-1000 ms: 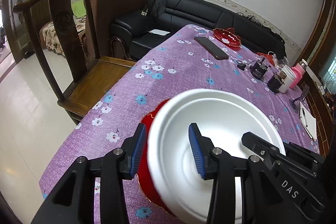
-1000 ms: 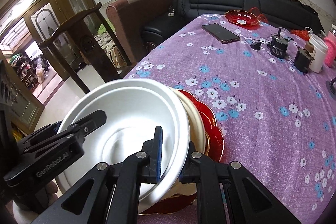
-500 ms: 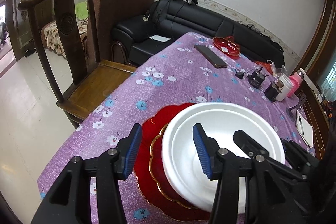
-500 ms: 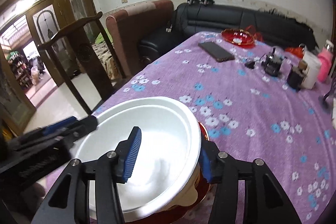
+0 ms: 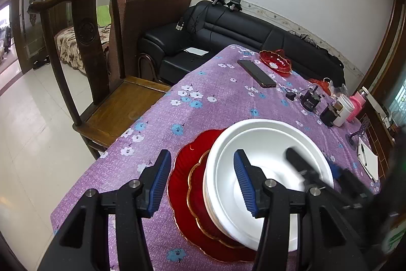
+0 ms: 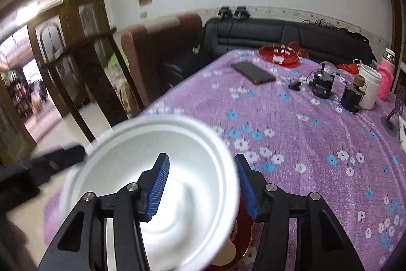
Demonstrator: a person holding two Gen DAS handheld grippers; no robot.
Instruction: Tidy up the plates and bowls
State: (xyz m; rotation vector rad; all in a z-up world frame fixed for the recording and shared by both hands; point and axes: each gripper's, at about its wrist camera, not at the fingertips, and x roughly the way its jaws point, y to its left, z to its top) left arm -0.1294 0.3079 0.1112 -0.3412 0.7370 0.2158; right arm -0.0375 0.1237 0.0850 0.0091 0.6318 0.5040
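A white bowl (image 5: 266, 141) sits on top of a stack: a gold-edged red plate (image 5: 196, 197) on a larger red plate (image 5: 179, 184), near the table's front corner. My left gripper (image 5: 201, 182) is open and straddles the bowl's left rim without pressing it. The right gripper (image 6: 203, 187) straddles the bowl's (image 6: 152, 151) right rim. Its jaws are opening and the pads stand off the rim. From the left wrist view it shows as a blurred right gripper (image 5: 312, 159) over the bowl's far side. A cream dish edge (image 6: 228, 252) peeks out under the bowl.
The purple flowered tablecloth (image 5: 215, 98) carries a dark phone (image 5: 256, 73), a red dish (image 5: 275, 61), black gadgets (image 5: 310, 99), a white cup (image 5: 343, 111), a pink bottle (image 5: 356, 104) and a notebook (image 5: 368, 159). A wooden chair (image 5: 106, 103) stands left of the table, a black sofa (image 5: 228, 29) beyond.
The bowl has come down from close to the cameras onto the red plates. The right gripper, shut on its rim a second ago, has let go and opened. The left jaws have widened slightly.
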